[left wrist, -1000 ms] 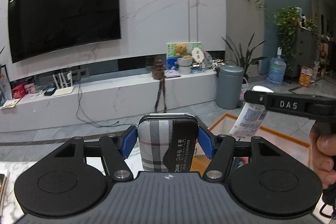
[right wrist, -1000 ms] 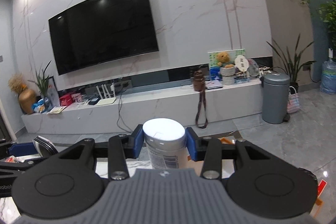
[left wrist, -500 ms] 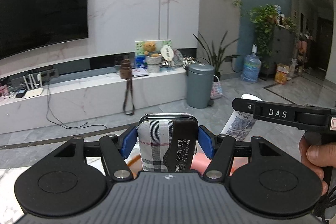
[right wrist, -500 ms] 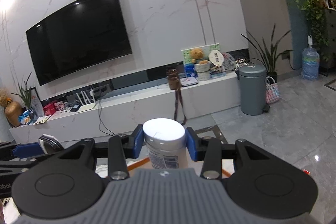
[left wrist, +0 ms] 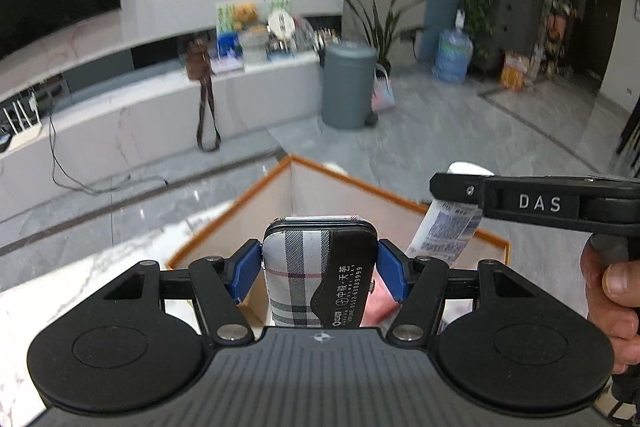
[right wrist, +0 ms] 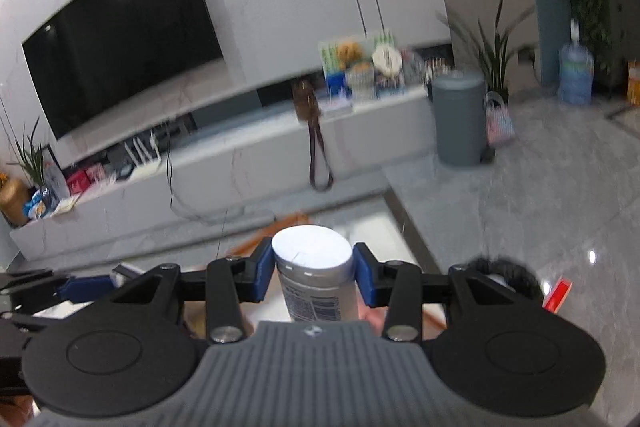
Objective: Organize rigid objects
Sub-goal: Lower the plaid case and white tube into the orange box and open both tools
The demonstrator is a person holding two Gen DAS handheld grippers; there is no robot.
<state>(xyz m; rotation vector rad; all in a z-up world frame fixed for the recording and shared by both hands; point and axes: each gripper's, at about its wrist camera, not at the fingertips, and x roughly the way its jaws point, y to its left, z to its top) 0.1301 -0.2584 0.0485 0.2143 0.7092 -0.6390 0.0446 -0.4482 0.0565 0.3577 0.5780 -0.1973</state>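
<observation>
While both hands carry things over the box [left wrist: 400, 195] with the orange rim, a few things could go wrong. On the left side, the left claw [left wrist: 320, 269] is squeezed onto a checked case [left wrist: 304, 267], with a blue pad pressing each side. The case sticks up between the pads and hangs over the open box, which sits on the white marble table [left wrist: 100, 267]. If the claw lets go too high, the hard case could bounce on the box wall and fall out. Something pink lies in the box under it, so the case might land crooked. On the right side, the right claw [right wrist: 314, 275] is closed around a white bottle [right wrist: 316, 279], held just under its cap. It looks round and smooth, so it could slip or roll. The two claws are close together, and they could bump if both go down at once.
</observation>
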